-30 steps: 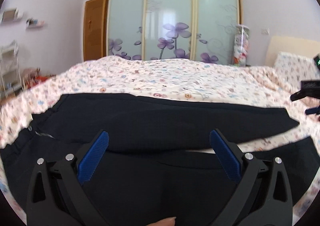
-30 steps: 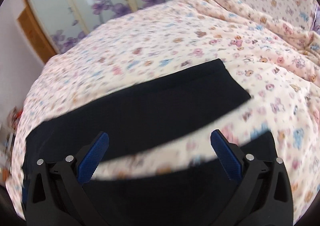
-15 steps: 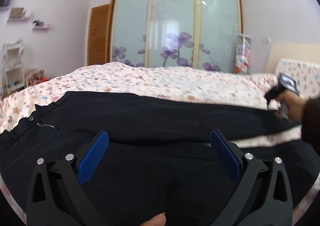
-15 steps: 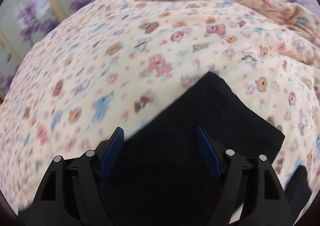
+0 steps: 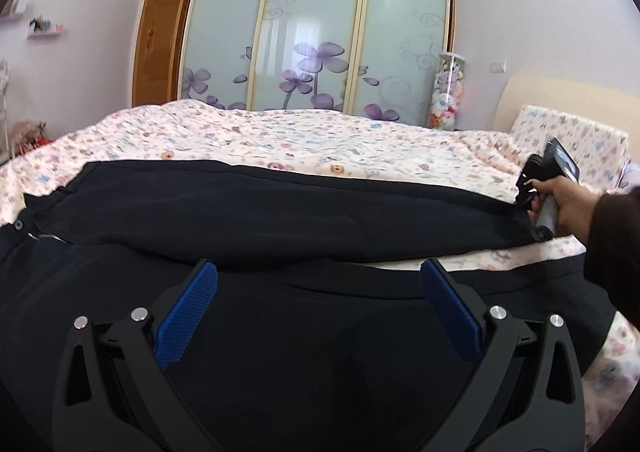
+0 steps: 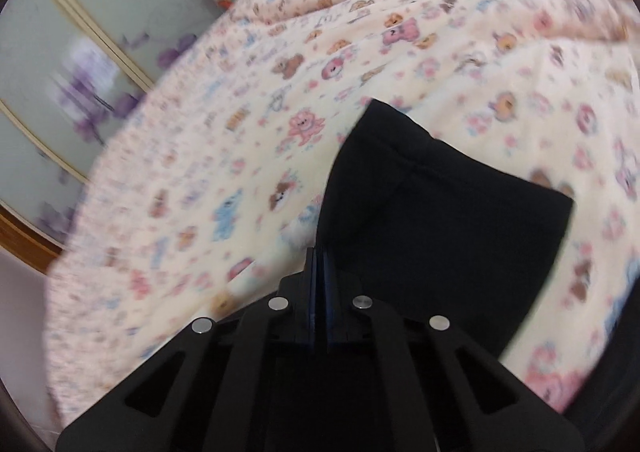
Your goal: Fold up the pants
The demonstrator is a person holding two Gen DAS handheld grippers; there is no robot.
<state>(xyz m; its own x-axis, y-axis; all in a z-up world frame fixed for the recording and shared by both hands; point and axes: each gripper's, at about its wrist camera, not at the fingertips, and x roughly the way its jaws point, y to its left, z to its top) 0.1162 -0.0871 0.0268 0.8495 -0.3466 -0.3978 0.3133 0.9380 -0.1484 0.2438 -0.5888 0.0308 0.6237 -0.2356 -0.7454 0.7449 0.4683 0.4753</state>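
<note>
Black pants lie spread across the flowery bed, filling the lower half of the frame. Left gripper hovers over them, jaws wide apart, holding nothing. Right gripper has its jaws pinched tight on a leg hem.

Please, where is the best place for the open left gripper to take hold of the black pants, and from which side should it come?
Probably the waistband at the far-left end, near the button, coming in from the bed's near edge. The left gripper hovers open over the near leg, while the right gripper pinches the far leg's hem. The black pants lie lengthwise on the bedspread, so a waistband grip would match it.
</note>
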